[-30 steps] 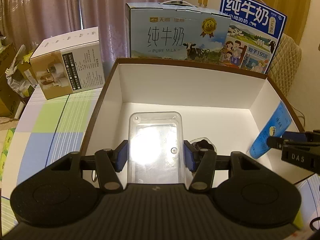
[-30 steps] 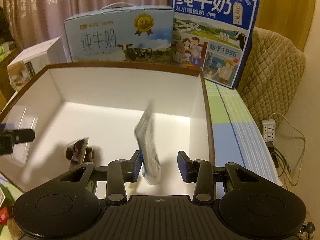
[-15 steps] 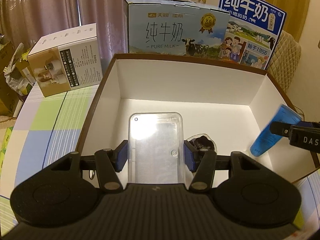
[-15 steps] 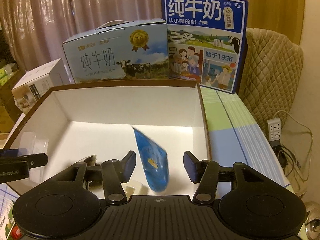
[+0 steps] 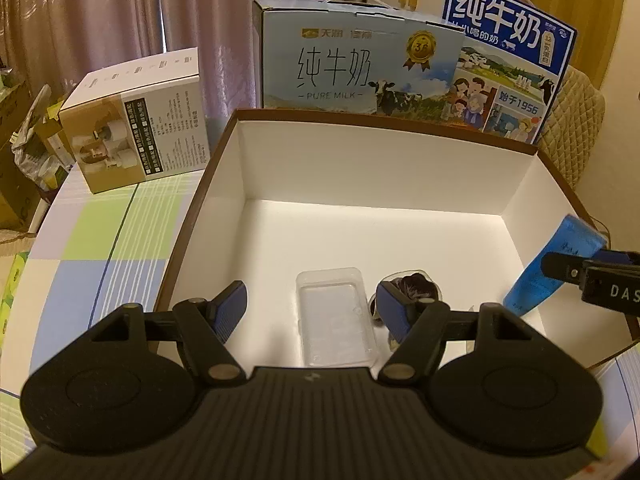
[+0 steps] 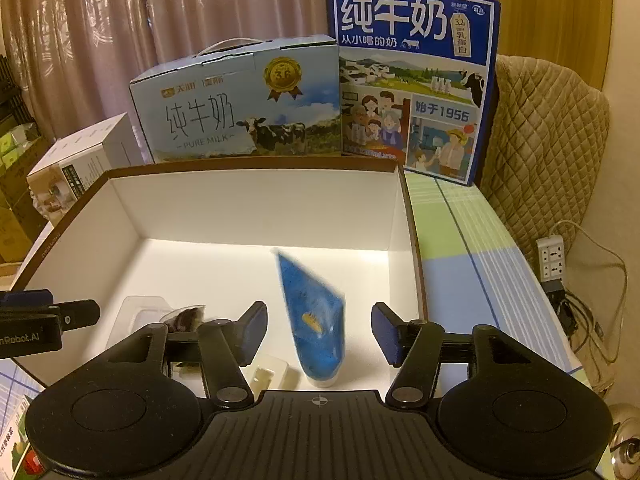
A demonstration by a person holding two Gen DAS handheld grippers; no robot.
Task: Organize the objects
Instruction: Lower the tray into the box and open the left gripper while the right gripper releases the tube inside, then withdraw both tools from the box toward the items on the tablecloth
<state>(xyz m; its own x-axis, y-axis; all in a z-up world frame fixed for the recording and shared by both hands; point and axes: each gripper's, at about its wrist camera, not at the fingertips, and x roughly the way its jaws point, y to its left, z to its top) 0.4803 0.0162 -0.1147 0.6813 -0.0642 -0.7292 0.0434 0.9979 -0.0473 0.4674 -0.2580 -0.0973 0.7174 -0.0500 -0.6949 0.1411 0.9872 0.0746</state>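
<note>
A white box with a brown rim [image 5: 360, 168] [image 6: 256, 204] sits on the table. On its floor lies a clear plastic case [image 5: 336, 316] [image 6: 140, 314], beside a dark snack packet [image 5: 408, 286] [image 6: 186, 316]. My left gripper [image 5: 312, 304] hangs open above the case without touching it. A blue tube [image 6: 316, 320] [image 5: 552, 268] stands cap down and blurred near the box's right wall. My right gripper [image 6: 320, 332] is open around it, both pads apart from the tube. A small white piece [image 6: 270, 374] lies by the tube's cap.
Two milk cartons [image 5: 360, 68] [image 6: 416, 80] stand behind the box. A white appliance box [image 5: 140, 120] sits at the left on the checked tablecloth [image 5: 100, 248]. A quilted chair [image 6: 548, 140] and a power strip [image 6: 552, 258] are at the right.
My left gripper has opened and let go of the clear case, which now lies on the box floor. My right gripper has opened wider, and the blue tube is free between its fingers.
</note>
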